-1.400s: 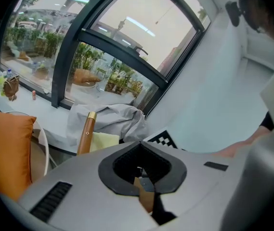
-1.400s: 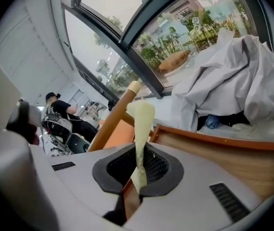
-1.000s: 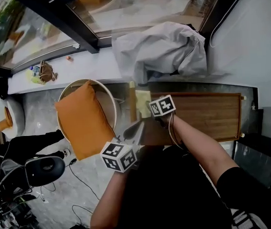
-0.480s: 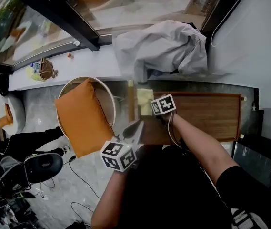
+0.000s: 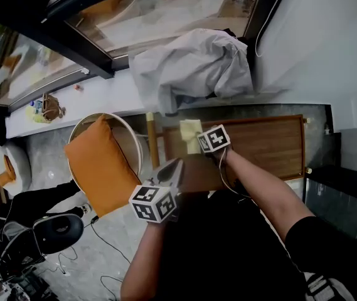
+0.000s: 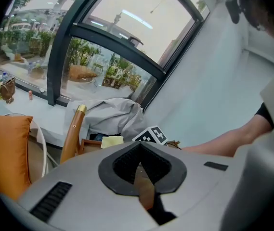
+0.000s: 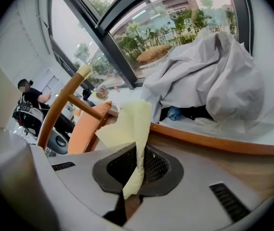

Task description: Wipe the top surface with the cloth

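Observation:
A pale yellow cloth (image 5: 191, 134) lies at the left end of the wooden table top (image 5: 266, 146), bunched upward. My right gripper (image 5: 204, 144) is shut on that cloth, just over the wood. In the right gripper view the cloth (image 7: 129, 129) rises in a strip from between the closed jaws, with the wooden top (image 7: 252, 162) to the right. My left gripper (image 5: 172, 171) hangs off the table's near left corner, shut and holding nothing. Its own view shows the cloth (image 6: 111, 141) on the table ahead of it.
A crumpled grey sheet (image 5: 191, 64) is piled on the white sill behind the table. Left of the table stand a gold-tipped wooden post (image 5: 151, 140) and a round chair with an orange cushion (image 5: 96, 165). A black office chair (image 5: 56, 231) is on the floor at lower left.
The head view has shifted left. My right gripper and the cloth have slid a little away from the table's left end. The left gripper has stayed where it was.

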Demonstrator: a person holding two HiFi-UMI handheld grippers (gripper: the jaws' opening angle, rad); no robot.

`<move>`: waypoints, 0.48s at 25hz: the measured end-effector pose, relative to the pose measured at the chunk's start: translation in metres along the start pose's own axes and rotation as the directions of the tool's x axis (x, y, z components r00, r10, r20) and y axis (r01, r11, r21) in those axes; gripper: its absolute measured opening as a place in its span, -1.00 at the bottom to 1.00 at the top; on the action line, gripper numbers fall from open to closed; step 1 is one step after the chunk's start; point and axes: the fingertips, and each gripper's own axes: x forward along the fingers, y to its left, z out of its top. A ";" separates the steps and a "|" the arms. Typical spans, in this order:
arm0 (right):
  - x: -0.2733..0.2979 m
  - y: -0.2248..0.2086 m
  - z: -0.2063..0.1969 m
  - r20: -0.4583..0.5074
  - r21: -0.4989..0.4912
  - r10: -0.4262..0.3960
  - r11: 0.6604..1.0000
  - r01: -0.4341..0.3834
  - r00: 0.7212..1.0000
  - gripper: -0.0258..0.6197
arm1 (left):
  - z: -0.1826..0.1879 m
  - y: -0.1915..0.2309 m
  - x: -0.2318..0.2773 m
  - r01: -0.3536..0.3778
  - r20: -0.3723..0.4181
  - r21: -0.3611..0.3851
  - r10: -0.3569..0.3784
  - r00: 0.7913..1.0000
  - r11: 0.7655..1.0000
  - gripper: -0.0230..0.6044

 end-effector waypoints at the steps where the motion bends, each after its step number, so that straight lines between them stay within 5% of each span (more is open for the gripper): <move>1: -0.004 -0.007 -0.002 0.001 0.007 -0.007 1.000 0.007 1.000 -0.82 | -0.001 -0.005 0.004 0.008 -0.007 0.005 -0.008 1.000 1.000 -0.90; 12: -0.045 -0.063 -0.023 0.013 0.053 -0.033 0.998 0.032 0.999 -0.82 | -0.009 -0.054 0.036 0.076 -0.074 0.053 -0.072 0.995 0.996 -0.90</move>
